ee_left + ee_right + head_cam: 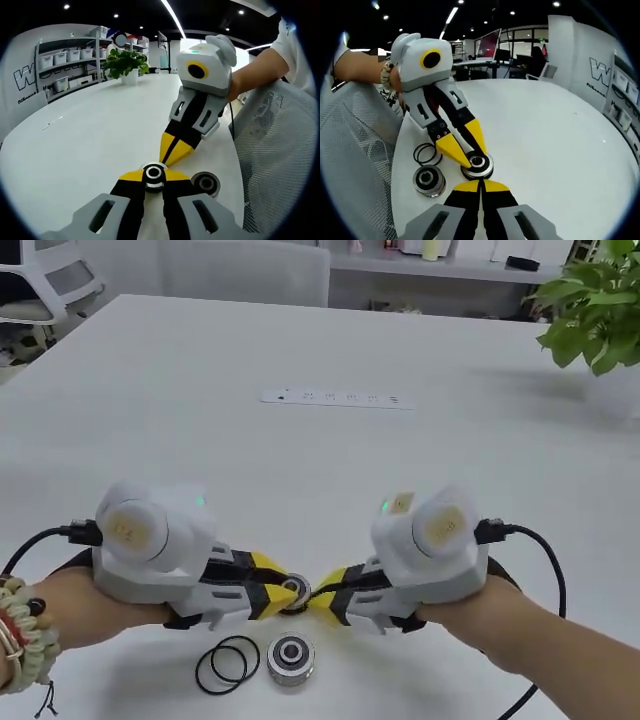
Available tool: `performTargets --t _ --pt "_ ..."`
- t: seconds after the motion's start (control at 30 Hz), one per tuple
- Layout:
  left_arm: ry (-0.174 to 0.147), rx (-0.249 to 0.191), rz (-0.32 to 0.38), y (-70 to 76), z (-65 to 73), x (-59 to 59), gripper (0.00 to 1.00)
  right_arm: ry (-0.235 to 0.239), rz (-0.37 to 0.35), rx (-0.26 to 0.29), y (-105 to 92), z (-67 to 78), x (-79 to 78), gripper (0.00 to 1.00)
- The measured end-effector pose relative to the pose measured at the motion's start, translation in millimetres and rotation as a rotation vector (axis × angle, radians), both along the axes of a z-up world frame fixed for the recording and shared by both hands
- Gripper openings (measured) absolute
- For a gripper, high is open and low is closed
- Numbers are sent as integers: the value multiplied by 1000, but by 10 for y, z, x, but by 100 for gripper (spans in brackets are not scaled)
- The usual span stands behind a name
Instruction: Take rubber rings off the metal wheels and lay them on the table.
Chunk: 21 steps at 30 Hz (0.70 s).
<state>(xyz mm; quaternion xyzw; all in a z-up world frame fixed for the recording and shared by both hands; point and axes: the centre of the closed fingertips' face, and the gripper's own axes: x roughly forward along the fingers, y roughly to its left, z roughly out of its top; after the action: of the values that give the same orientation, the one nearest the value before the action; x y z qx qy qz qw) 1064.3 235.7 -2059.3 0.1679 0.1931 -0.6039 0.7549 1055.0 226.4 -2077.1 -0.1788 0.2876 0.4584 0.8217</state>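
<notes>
— What is held in the tongs?
— The left gripper [153, 176] is closed on a metal wheel [479, 165], which is clamped across its sides, low at the table [330, 470]. Whether it rests there cannot be told. The right gripper [481, 186] is drawn narrow, its tips set against the wheel's rim. Whether a rubber ring is pinched between them cannot be told.
— And further out?
— In the head view a second wheel [290, 658] is seen lying flat at six o'clock from the held one. Two loose rubber rings [228, 663], overlapping, are laid just beside it at nine o'clock.
— Which step is judged to be in hand?
— A ring is being worked off the held wheel.
— What is called for next?
— The ring's edge should be caught and peeled over the rim while the wheel is clamped firmly. It can then be laid beside the others.
</notes>
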Motion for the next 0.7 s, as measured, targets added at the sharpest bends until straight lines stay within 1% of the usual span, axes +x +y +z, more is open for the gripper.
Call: performTargets --t 0.03,0.13,0.23,0.27,0.33,0.4,0.5,0.6,0.7 --pt "-1 0 0 0 0 1 7 7 -9 13 15 14 -2 0" --pt "-1 0 0 -1 0 0 7 10 -19 10 11 13 -3 0" --pt "-2 -2 -3 -1 0 1 7 29 -30 20 16 16 -11 0" --pt "-2 -2 -3 -1 0 0 7 51 -38 30 16 16 -28 0" --pt "-2 -3 -4 -1 0 -1 7 56 -47 43 10 23 -24 0" --pt "-2 -4 -5 -1 0 -1 7 65 -64 50 -4 28 -18 3" --pt "-2 -5 -6 0 0 1 7 64 -69 51 -6 24 -12 7" --pt "-2 -7 -7 1 0 0 7 67 -63 52 6 26 -32 7" --pt "-1 -7 -7 2 1 -2 7 67 -70 52 -3 17 -17 9"
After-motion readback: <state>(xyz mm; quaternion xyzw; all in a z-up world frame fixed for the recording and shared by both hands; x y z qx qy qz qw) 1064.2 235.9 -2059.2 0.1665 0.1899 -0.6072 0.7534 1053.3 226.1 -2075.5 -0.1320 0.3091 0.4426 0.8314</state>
